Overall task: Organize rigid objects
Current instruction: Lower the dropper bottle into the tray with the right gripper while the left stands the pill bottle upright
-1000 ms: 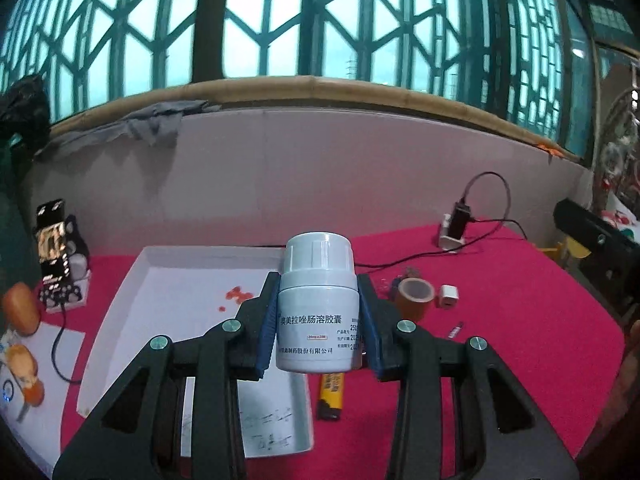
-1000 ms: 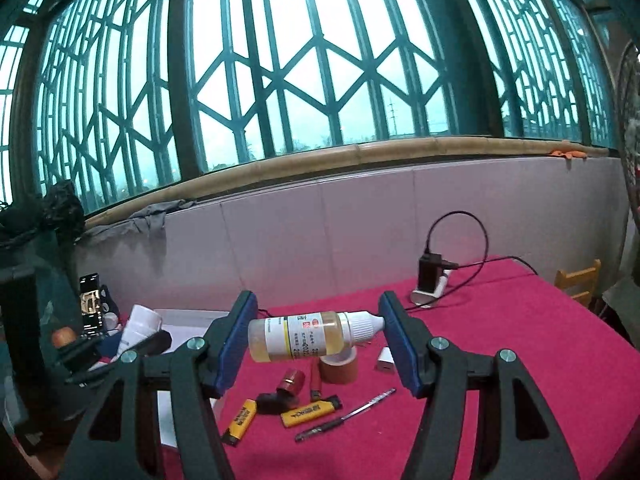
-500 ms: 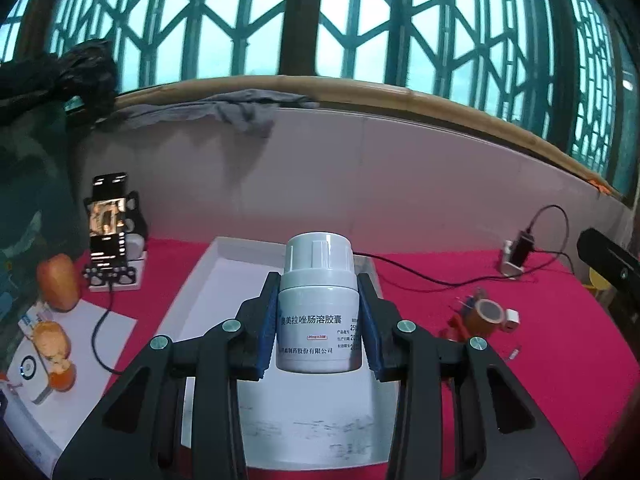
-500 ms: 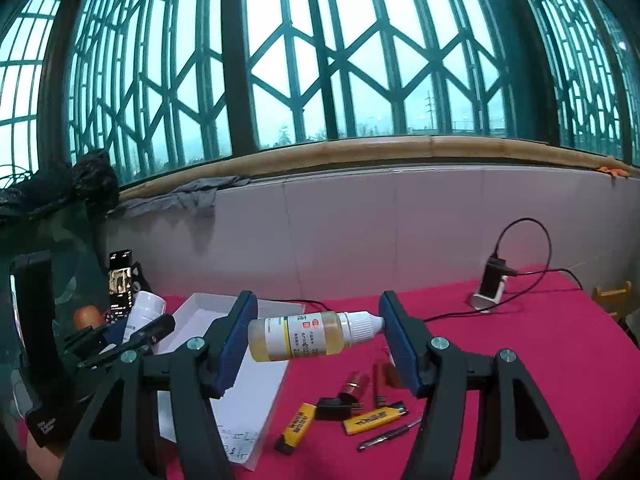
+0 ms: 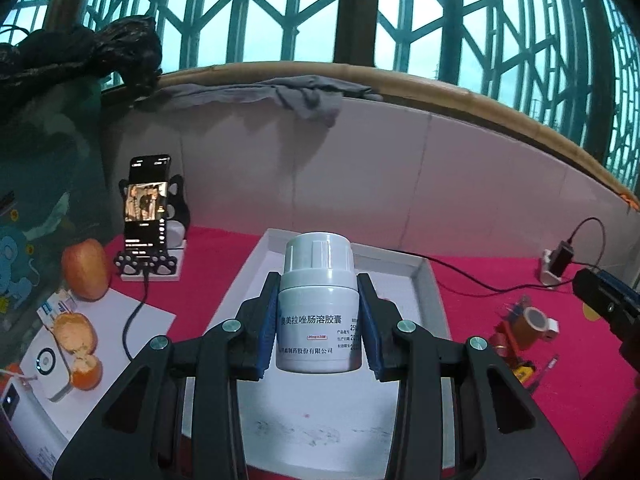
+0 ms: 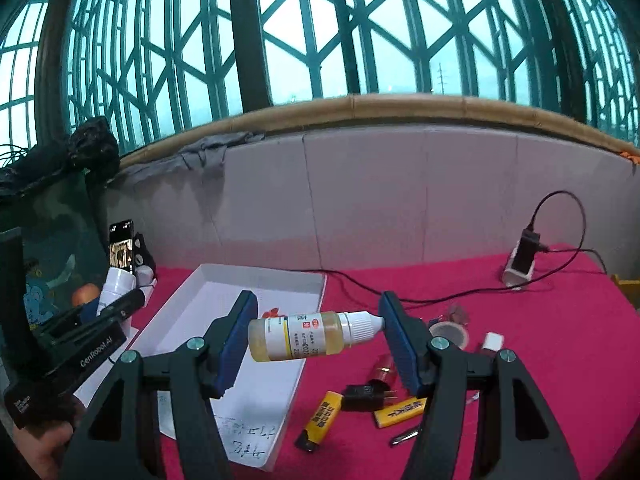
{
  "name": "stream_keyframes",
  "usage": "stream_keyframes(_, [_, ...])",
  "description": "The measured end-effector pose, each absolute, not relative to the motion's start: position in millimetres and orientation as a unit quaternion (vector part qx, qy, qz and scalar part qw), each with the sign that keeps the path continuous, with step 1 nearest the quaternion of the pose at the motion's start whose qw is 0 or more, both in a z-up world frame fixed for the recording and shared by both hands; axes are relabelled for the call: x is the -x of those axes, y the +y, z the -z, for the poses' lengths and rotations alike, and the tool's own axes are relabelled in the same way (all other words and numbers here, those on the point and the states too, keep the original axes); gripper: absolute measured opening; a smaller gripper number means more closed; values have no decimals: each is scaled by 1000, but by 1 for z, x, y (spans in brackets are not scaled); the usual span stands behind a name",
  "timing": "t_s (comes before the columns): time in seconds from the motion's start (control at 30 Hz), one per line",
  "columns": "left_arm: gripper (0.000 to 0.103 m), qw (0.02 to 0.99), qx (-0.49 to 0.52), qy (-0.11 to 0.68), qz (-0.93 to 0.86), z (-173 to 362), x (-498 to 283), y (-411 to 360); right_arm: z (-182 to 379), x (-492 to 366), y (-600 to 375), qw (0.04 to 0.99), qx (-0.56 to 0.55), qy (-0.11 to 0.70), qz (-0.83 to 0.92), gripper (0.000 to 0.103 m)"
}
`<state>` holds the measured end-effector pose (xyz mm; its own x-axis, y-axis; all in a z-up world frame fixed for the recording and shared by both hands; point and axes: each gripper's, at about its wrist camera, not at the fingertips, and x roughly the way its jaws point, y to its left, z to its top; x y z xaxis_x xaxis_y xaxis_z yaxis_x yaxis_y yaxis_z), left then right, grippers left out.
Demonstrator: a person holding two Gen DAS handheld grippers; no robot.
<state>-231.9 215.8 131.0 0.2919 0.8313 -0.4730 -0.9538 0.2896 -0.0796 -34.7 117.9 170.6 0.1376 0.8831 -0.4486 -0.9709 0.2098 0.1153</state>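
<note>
Left claw (image 5: 319,322) clenched upright on white pill bottle (image 5: 318,304), above white tray (image 5: 424,280). Right claw (image 6: 316,332) clenched endwise on yellow dropper bottle (image 6: 308,336), over tray edge and red tabletop (image 6: 540,352).

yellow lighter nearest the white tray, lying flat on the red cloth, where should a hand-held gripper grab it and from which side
Grip the yellow lighter across its narrow width at mid-body, coming from above. It lies flat with long parallel sides exposed; the black plug crowds its upper end.
</note>
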Motion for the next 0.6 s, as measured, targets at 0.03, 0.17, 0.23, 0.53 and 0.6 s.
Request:
stream_keyframes(0.03, [36,782,179,175,-571,-130,233,220,-167,37,124,742,107,223,-623,63])
stream_keyframes(0.17, [36,774,213,188,-567,-121,238,245,-155,49,152,721,130,249,-634,63])
stream_keyframes(0.23, [36,769,228,197,-564,-115,239,256,-147,59,167,711,145,257,-638,63])
stream_keyframes(0.53, [36,736,258,243,-577,-85,243,299,-110,85,219,690,204,282,-635,63])
stream_keyframes(0.6, [36,731,267,251,-575,-79,244,305,-103,87,228,687,211,289,-632,63])
